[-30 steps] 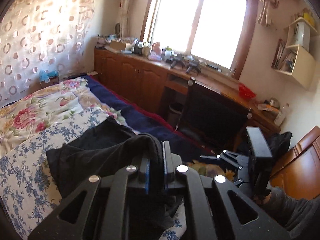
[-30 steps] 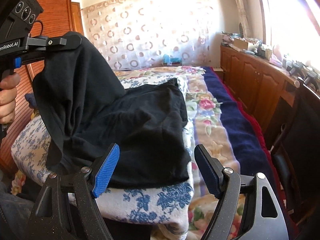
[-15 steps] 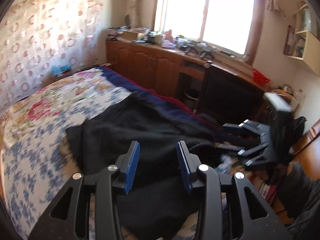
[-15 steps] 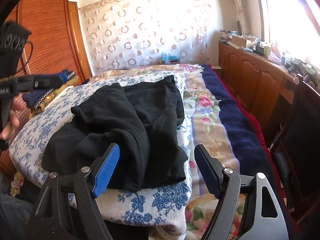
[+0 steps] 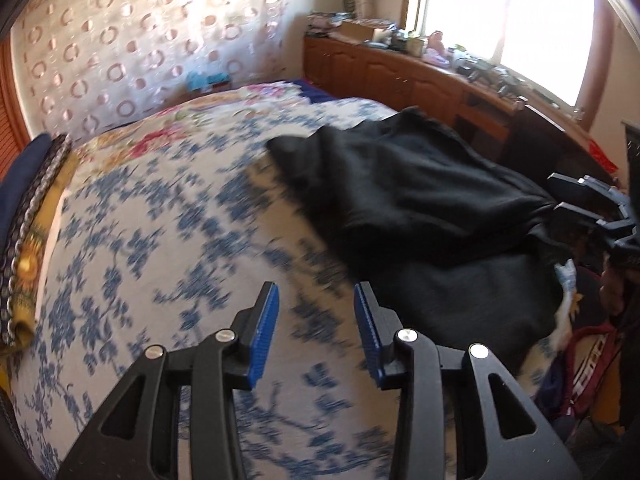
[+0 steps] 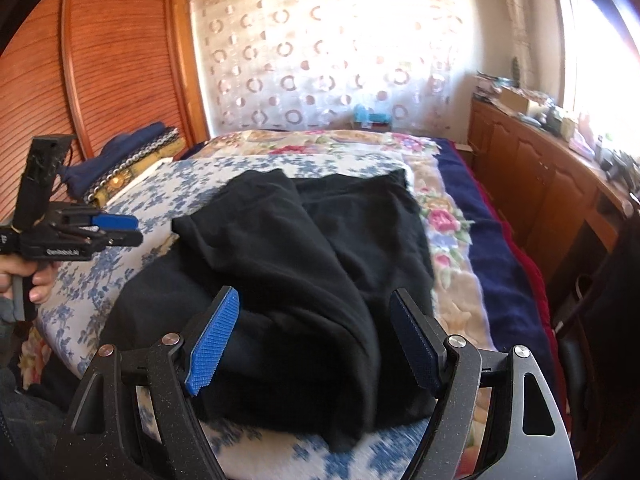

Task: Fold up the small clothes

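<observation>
I am seeing the crumpled black fabric garment [image 6: 304,264] lying in loose folds on the blue-and-white floral bedspread [image 5: 160,240], near the bedspread's foot edge. My left gripper [image 5: 316,332] is hanging over bare bedspread just beside the garment's left side, its blue-padded fingers [image 5: 262,332] standing apart and holding nothing. My right gripper [image 6: 316,344] is hovering at the bedspread's foot edge with its fingers spread wide over the garment's near fold, clamping nothing, while the wooden louvred wardrobe [image 6: 100,60] is standing beyond the bedspread's left side.

A home bedroom: floral-quilted bed [image 6: 280,160], wooden wardrobe [image 6: 120,60], curtained window [image 5: 500,20].
</observation>
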